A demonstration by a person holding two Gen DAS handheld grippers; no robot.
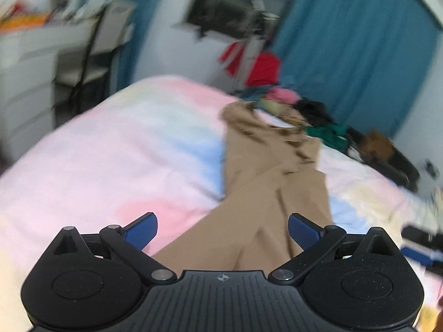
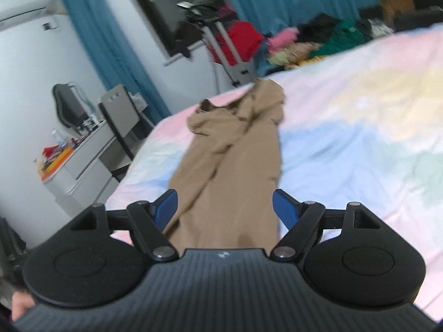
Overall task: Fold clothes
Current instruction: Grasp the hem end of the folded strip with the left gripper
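Note:
A tan pair of trousers [image 1: 265, 188] lies stretched out lengthwise on the pastel bed cover [image 1: 116, 160], waistband at the far end. My left gripper [image 1: 223, 231] is open, its blue fingers spread either side of the near end of the trousers, holding nothing. In the right wrist view the trousers [image 2: 232, 160] run away from me, and my right gripper [image 2: 224, 207] is open with its fingers apart over the near end. The right gripper also shows at the left wrist view's right edge [image 1: 420, 243].
A heap of mixed clothes [image 1: 304, 110] sits at the bed's far edge, also in the right wrist view [image 2: 318, 41]. A red garment hangs on a stand [image 2: 238, 41]. A chair [image 2: 121, 116] and white desk [image 2: 80, 166] stand left of the bed. Blue curtains behind.

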